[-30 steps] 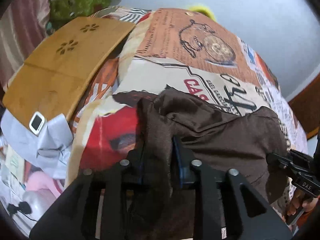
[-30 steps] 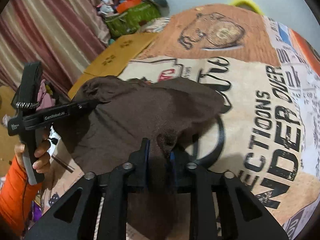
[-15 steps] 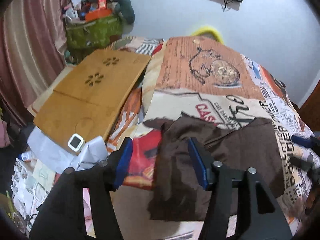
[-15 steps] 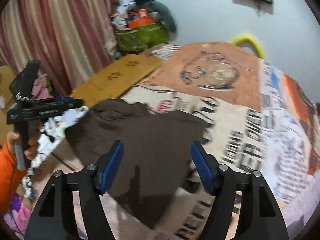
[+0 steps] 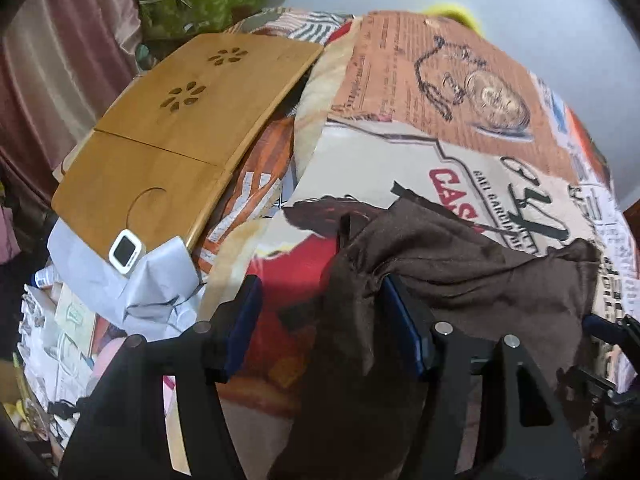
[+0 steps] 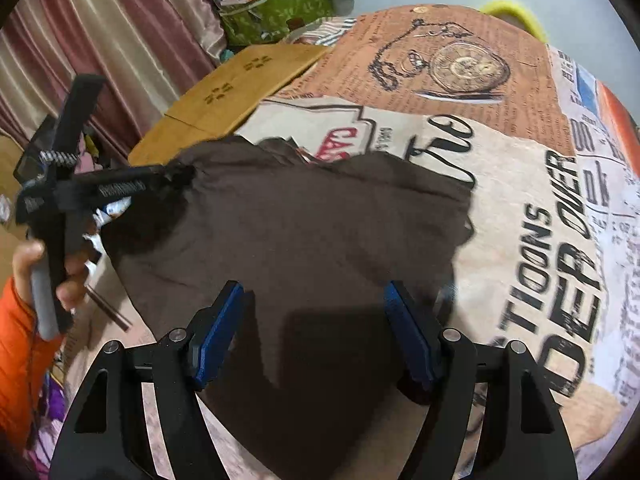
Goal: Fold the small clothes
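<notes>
The dark brown, soft woven garment lies on a printed bedcover, spread mostly flat in the right wrist view, with a ragged, uneven upper edge and shallow creases. In the left wrist view its near corner is bunched into raised folds, rumpled and standing off the cover.

The left gripper has black angular arms and blue pads; its jaws are opening, standing wide apart. A fold of the brown cloth lies between them and drapes against the right-hand pad, while the left-hand pad is clear of the fabric. No clamping is evident.

The right gripper, of the same black and blue build, stands wide, jaws apart over the flat cloth. The fabric shows between the pads, and neither pad presses on it.

A hand in an orange sleeve grips the handle of the left tool, seen at the left of the right wrist view.

The bedcover is a smooth printed textile of newspaper lettering, a pocket-watch drawing on an orange-brown panel, and red patches. Beside it at the left lies a curved-edged bamboo lap tray with flower-shaped cut-outs. A small white square device with a dark face rests at its near edge on crumpled pale grey paper. Beyond stand pleated pink-and-cream curtains and a green patterned bag.
</notes>
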The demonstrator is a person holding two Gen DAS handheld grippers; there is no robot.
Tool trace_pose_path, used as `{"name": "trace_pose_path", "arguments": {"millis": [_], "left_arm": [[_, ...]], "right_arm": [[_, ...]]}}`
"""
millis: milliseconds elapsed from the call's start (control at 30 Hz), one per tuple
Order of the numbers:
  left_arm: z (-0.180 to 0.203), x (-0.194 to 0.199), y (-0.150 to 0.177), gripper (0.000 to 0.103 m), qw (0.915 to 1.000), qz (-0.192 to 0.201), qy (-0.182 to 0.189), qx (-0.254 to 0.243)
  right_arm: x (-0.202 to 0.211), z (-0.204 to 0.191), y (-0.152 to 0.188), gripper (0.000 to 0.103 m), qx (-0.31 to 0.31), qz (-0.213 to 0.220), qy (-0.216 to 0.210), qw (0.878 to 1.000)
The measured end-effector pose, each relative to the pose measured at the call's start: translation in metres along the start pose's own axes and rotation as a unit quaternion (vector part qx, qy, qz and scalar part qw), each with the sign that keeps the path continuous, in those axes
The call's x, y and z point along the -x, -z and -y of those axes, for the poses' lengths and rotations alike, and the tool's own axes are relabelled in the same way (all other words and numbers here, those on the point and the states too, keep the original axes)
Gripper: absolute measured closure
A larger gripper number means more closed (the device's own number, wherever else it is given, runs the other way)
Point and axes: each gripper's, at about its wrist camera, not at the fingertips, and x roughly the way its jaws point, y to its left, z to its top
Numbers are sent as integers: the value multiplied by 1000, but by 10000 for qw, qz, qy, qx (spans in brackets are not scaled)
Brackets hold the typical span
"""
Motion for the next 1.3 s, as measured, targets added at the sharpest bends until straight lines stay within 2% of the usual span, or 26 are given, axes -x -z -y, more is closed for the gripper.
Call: {"name": "trace_pose_path", "arguments": {"millis": [67,167,233,333,400,500,567,667,767,867,1000,1167,1300], "left_arm": [[1,17,9,41,9998,160,-28,-105],[2,42,28,35,9987,322,228,-334],[3,49,43,21,9978,381,234,-493],[-1,39,62,21,9972,208,-208,-683],[-8,29,68,21,9976,18,-351,-604],[-23,30,77,21,9995,-194,-131,-203],[-26,44,81,21,9999,-87,-69,-118],[-22,68,87,21,9996,101,-178,-205],[-12,104,94,21,9980,448,-214,-394],[2,150,103,21,9942,901,-156,-562],[23,220,117,21,9842,1594,85,-770],[45,306,143,21,9640,2478,379,-886],[61,365,176,21,9429,3150,459,-983]], "right_arm": [[8,-1,5,34,13,86,56,9999],[21,-6,14,34,53,303,0,9995],[22,-10,18,32,101,280,30,9996],[8,-14,23,32,261,-46,191,9995],[5,-15,27,32,399,-143,403,9983],[15,-12,36,32,384,-153,360,9985],[27,-9,45,32,251,-45,380,9989],[51,-7,57,32,89,217,429,9988],[81,-12,60,32,87,565,480,9972],[122,-26,61,32,135,1089,533,9925],[181,-50,69,32,283,1835,534,9812],[252,-90,86,32,547,2782,426,9580],[292,-114,104,31,714,3318,378,9399]]}}
